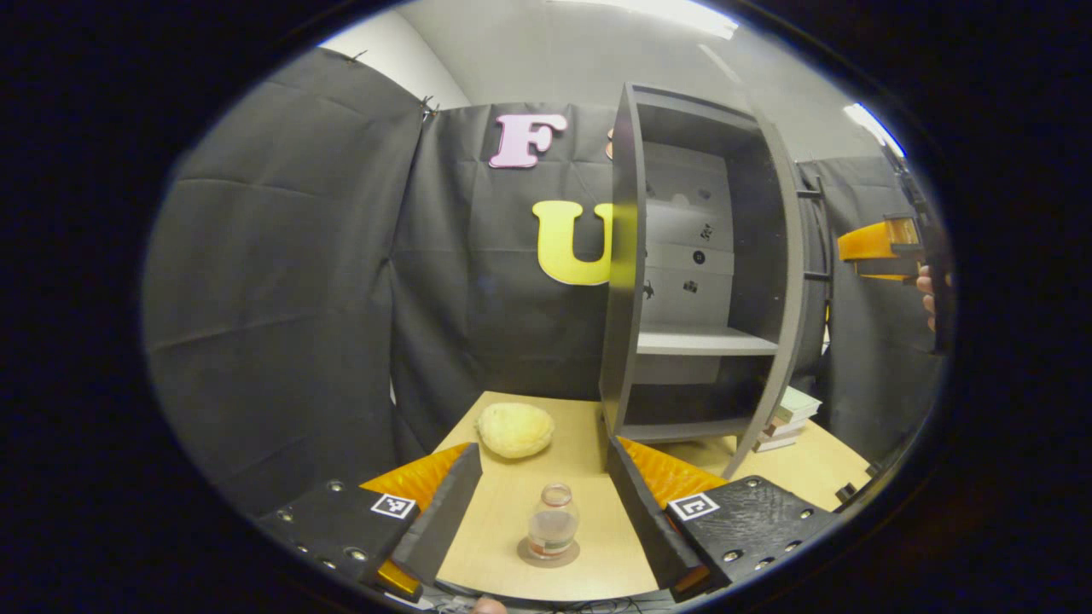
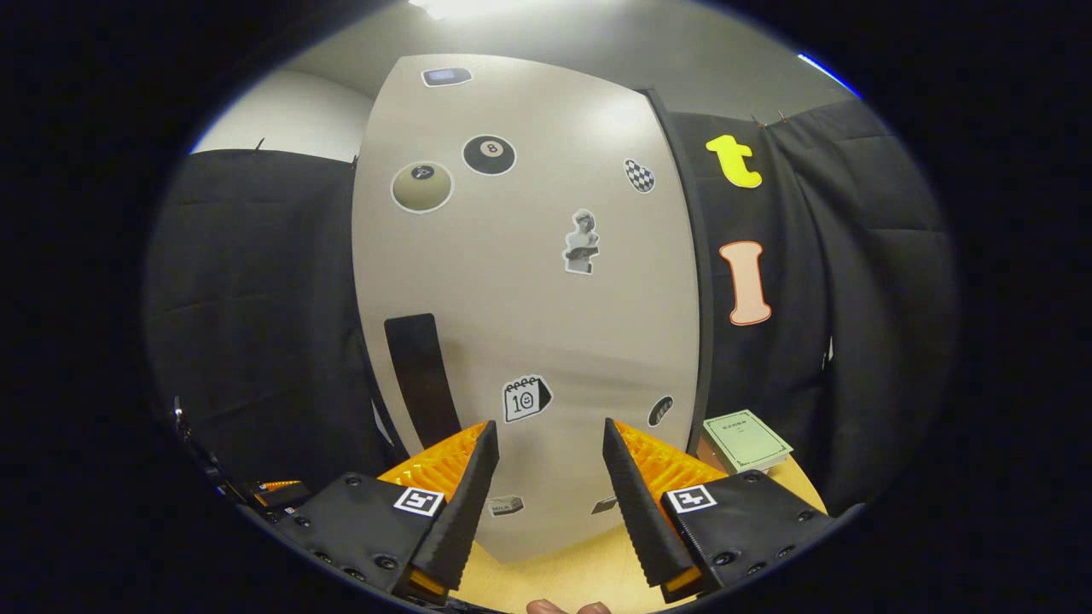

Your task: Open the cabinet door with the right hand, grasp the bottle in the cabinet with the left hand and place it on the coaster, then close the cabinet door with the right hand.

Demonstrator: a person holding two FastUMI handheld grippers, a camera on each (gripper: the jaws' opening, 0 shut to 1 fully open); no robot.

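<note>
The left gripper (image 1: 546,495) hangs wide open, holding nothing, over the bottle (image 1: 551,530), which stands on the coaster (image 1: 527,556) in front of the open cabinet (image 1: 699,273). The right gripper (image 2: 546,477), open too, faces the cabinet door (image 2: 529,298); one sticker (image 2: 489,154) there shows "8".

The open cabinet door (image 2: 529,298) stands close before the right tongs (image 2: 546,495), blocking passage.
</note>
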